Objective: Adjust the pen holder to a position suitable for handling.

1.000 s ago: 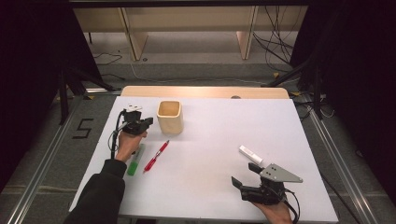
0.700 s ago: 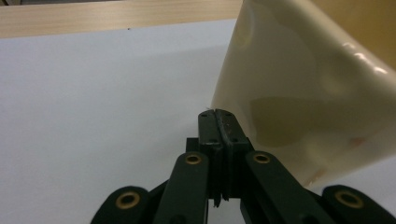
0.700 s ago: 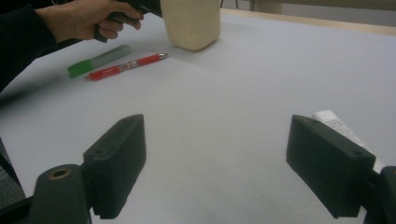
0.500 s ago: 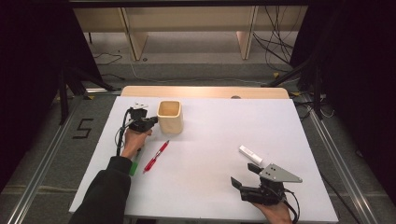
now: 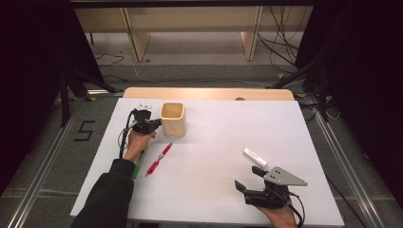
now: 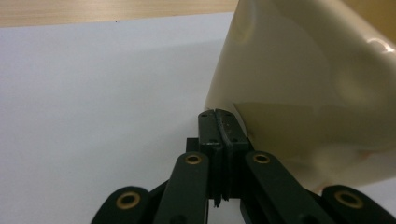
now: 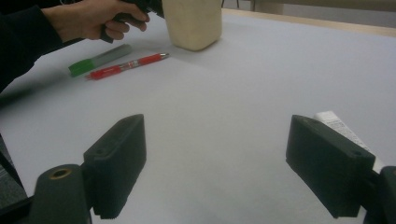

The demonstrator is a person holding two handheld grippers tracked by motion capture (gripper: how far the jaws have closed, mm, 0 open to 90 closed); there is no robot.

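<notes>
Near edge: the right gripper (image 5: 253, 180) rests with jaws wide apart, nothing between them. Farther off, the left gripper (image 5: 153, 124), jaws pressed together, touches the cream square plastic cup (image 5: 173, 118) on the white table (image 5: 223, 142); a nudge could tip it.

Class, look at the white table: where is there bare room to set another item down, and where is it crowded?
Free: the wide middle of the table, between the cup and the white tube, and the far right corner. Crowded: the left side, where the left tongs, shut, sit at the cup, with the red pen and green marker beside the hand.
</notes>
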